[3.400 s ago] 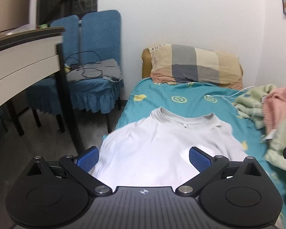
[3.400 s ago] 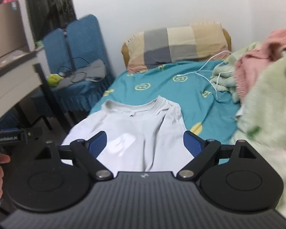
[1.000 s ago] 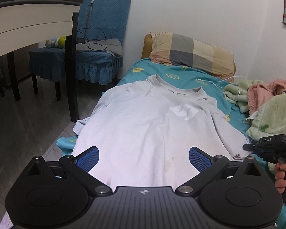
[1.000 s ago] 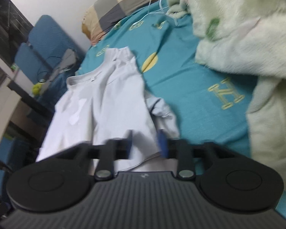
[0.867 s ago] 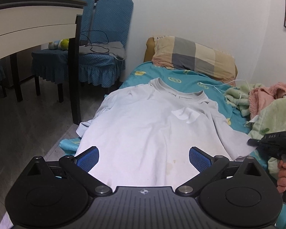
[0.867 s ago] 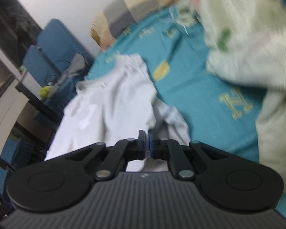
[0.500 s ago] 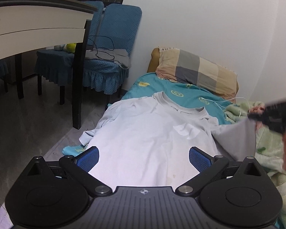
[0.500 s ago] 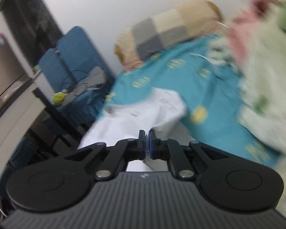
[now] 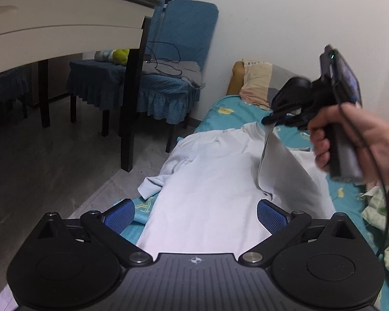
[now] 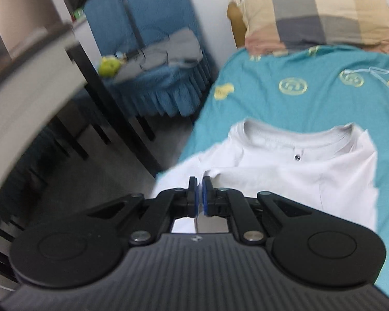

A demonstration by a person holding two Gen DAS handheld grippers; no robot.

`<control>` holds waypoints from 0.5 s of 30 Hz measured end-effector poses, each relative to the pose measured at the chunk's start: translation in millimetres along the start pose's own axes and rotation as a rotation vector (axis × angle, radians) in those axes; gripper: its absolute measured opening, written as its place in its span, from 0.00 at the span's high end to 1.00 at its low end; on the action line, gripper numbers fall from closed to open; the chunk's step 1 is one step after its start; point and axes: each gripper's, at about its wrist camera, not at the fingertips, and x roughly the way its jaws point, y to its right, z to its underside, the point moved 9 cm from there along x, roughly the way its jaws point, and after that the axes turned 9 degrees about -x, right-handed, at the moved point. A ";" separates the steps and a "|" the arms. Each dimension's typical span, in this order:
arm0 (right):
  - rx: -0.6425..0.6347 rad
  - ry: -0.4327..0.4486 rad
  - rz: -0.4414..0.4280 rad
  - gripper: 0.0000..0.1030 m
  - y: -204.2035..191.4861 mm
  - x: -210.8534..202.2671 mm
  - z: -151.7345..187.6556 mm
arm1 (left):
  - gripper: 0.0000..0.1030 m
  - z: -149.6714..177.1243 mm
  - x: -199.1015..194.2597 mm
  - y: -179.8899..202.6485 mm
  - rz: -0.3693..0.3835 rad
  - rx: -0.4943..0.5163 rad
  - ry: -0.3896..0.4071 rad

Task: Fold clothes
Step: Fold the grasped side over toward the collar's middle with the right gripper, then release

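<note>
Right tongs [image 10: 199,194] pinched on sleeve [image 9: 277,160], now lifted off the bed [image 10: 298,96] and carried over white shirt [image 9: 215,181], apparently toward its middle. First side fold underway. Left tongs [image 9: 194,213] wide open, empty, above hem.

Matt white cloth t-shirt [image 9: 215,181] on smooth teal cloth bedsheet [image 10: 311,103]; matt black plastic right gripper [image 10: 199,194], ribbed blue pads [image 9: 271,216].

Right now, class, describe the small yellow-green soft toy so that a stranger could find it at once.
Start at the teal bed sheet, then look left to the blue skirted chair beside it. The yellow-green soft toy sits on that seat's left end, the only bright, rounded thing beside flat grey cloth and black cables.
</note>
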 end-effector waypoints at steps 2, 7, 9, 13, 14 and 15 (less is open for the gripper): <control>0.001 -0.009 -0.006 0.92 3.8 19.6 14.3 | 0.02 3.8 9.0 -2.7 -0.004 0.001 -0.020; 0.018 0.025 -0.007 0.55 20.8 17.2 35.2 | 0.02 12.9 20.4 1.7 0.006 0.016 -0.050; -0.004 0.063 0.010 0.39 22.3 -4.8 40.6 | 0.02 15.7 21.3 5.7 0.006 0.039 -0.049; 0.016 0.113 -0.005 0.39 24.5 -66.5 59.3 | 0.02 18.6 16.0 15.5 -0.002 0.087 -0.028; 0.032 0.129 -0.006 0.39 24.9 -86.2 65.9 | 0.02 19.1 13.9 17.8 -0.003 0.094 -0.022; 0.046 0.142 -0.004 0.39 25.1 -106.9 72.9 | 0.02 19.7 10.6 20.2 -0.003 0.099 -0.018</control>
